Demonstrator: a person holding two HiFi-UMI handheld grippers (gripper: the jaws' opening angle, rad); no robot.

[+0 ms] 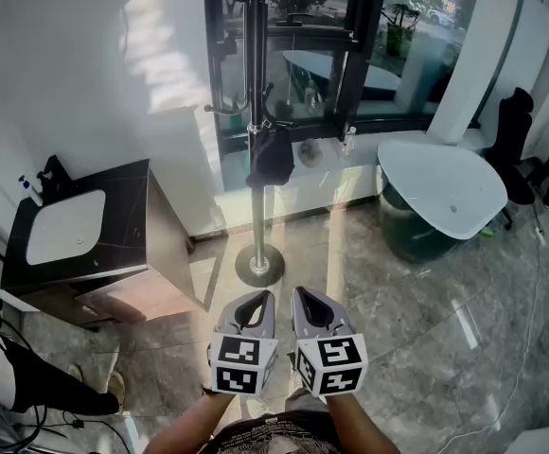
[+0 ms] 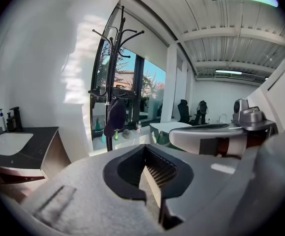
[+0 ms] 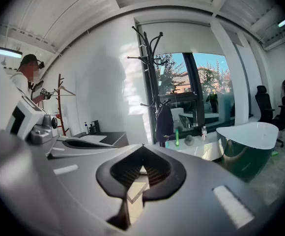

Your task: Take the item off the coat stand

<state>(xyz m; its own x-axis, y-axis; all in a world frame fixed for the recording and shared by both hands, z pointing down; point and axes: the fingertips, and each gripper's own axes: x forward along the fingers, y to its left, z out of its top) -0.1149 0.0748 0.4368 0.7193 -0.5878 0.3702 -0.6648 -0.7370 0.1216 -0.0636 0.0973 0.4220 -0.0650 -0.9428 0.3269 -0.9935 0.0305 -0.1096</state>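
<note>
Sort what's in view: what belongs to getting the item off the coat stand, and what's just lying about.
Job: coat stand, dark hanging item, left tongs, right tongs.
Lying about: sink cabinet, bathtub, office chair, soap bottle.

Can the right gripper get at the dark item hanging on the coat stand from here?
Probably not yet. Only bare floor lies between the right gripper and the coat stand, so the way looks free, but the dark item hangs well ahead and the jaws are shut.
</note>
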